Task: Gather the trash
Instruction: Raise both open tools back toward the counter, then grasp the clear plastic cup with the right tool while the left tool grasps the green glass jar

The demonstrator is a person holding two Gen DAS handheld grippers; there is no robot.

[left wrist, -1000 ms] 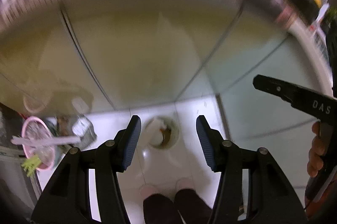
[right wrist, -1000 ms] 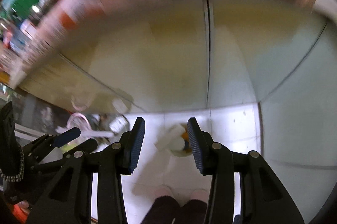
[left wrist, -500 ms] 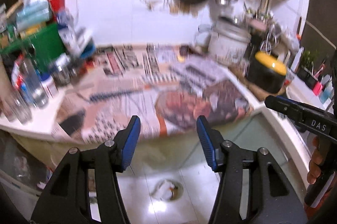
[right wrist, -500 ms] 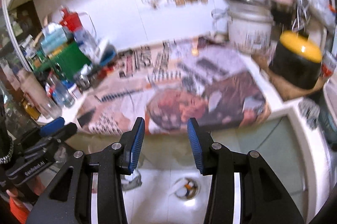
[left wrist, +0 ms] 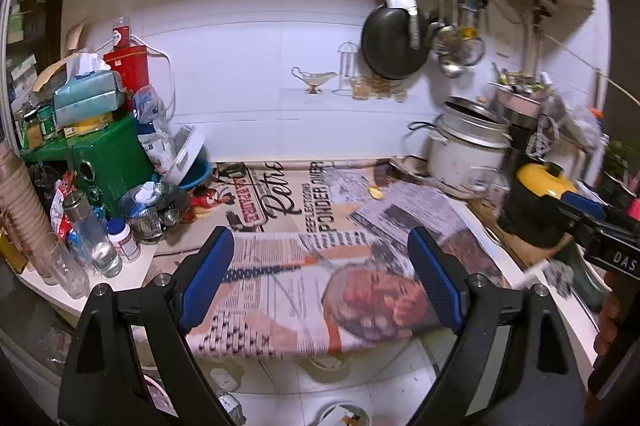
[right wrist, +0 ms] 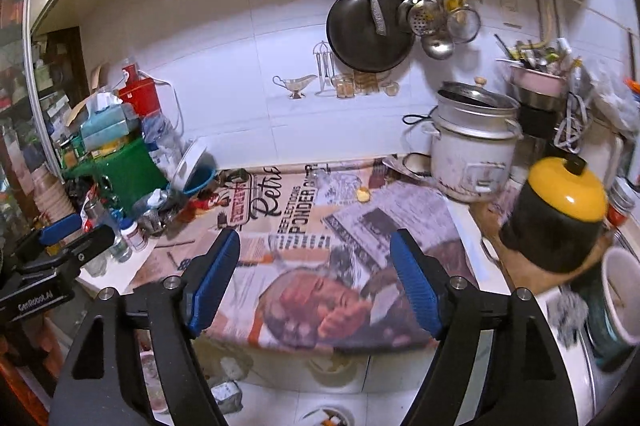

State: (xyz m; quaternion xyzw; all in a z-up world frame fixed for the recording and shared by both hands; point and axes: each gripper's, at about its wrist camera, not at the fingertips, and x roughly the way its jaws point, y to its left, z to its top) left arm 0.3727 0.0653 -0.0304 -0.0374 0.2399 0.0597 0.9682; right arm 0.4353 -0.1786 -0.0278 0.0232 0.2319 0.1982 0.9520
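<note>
Readable on newspaper (left wrist: 304, 226) covering the counter: script "Retr…" plus headline "PONDER OVER" (letters partly blurred). "DAS" on right gripper (left wrist: 612, 250) body, seen from left wrist view. "GenRobot.AI" on left gripper (right wrist: 44, 278) body, seen from right wrist view.

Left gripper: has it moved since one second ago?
Yes. The left gripper has tilted upward: earlier it faced the floor bowl; now it faces the newspaper-covered counter.

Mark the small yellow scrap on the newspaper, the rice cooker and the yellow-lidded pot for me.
yellow scrap (right wrist: 363, 193), right wrist view, its middle.
rice cooker (right wrist: 472, 161), right wrist view, white side wall.
yellow-lidded pot (right wrist: 568, 191), right wrist view, top of the lid.
</note>
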